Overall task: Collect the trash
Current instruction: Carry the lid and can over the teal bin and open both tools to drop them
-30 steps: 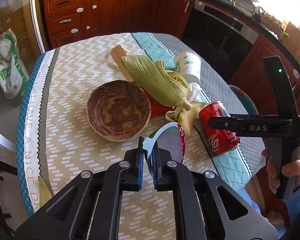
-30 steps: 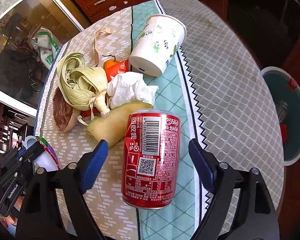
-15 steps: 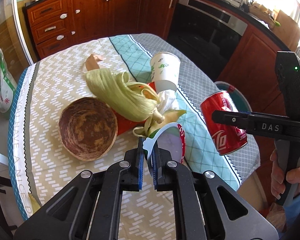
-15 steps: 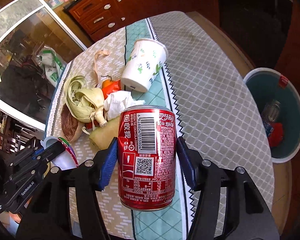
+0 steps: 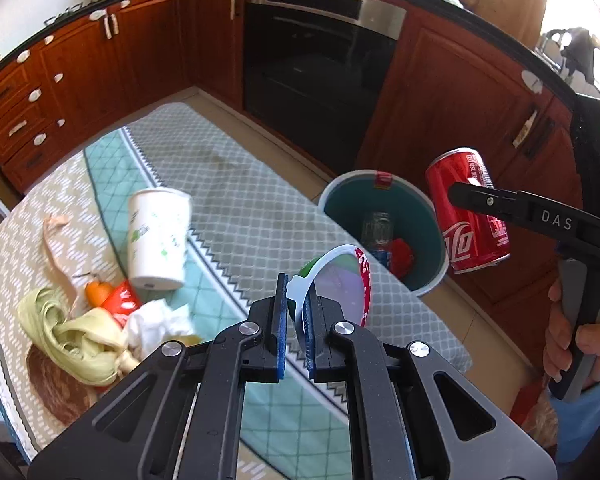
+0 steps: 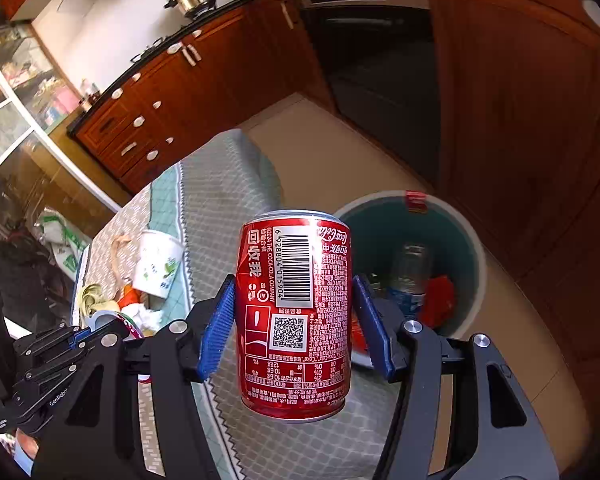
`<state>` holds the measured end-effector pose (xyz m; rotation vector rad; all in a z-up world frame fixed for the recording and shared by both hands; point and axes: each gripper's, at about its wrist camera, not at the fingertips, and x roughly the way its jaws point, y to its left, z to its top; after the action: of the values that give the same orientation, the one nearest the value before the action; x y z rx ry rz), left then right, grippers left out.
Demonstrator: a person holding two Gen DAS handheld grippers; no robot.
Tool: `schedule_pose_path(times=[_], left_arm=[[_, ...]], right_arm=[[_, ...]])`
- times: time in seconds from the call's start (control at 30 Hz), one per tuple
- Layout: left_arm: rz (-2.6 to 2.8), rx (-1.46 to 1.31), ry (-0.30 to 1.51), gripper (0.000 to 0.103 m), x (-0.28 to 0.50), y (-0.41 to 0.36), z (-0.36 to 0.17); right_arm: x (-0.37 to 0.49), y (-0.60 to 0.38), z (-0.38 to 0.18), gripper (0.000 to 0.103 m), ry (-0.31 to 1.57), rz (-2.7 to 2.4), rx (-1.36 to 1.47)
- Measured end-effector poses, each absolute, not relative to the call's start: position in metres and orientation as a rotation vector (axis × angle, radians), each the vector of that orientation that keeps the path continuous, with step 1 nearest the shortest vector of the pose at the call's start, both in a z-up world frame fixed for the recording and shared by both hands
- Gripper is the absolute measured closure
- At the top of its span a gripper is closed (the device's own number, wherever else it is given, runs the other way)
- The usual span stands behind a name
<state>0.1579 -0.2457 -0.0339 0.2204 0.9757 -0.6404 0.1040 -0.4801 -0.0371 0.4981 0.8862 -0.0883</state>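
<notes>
My right gripper [image 6: 295, 320] is shut on a red cola can [image 6: 295, 312] and holds it in the air beside the table, close to the teal trash bin [image 6: 472, 248]. The can also shows in the left wrist view [image 5: 466, 210], above the bin [image 5: 420, 204]. My left gripper [image 5: 295, 308] is shut on the rim of a small plastic cup [image 5: 340, 280] with a red and green label, held above the table edge. The left gripper with its cup also shows in the right wrist view [image 6: 99, 326].
On the tablecloth [image 5: 235, 200] lie a white paper cup [image 5: 157, 236], corn husks [image 5: 79, 340], a crumpled tissue [image 5: 155, 324], an orange wrapper [image 5: 111, 298] and a brown bowl [image 5: 55, 388]. The bin holds a bottle [image 5: 376, 228] and red trash. Wooden cabinets [image 5: 460, 92] and an oven [image 5: 320, 60] stand behind.
My right gripper closed on the can, lifted it off the table and carried it right toward the bin. My left gripper with the cup swung right toward the table edge.
</notes>
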Motion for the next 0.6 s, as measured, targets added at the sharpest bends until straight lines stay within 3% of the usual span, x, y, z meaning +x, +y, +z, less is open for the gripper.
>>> schedule_pose_path(times=[0.6], left_arm=[[-0.737,0.364,1.118,0.095,0.204,-0.407,-0.108]], right_arm=[[0.106,-0.569,-0.105,0.047,0.959,-0.214,0.623]])
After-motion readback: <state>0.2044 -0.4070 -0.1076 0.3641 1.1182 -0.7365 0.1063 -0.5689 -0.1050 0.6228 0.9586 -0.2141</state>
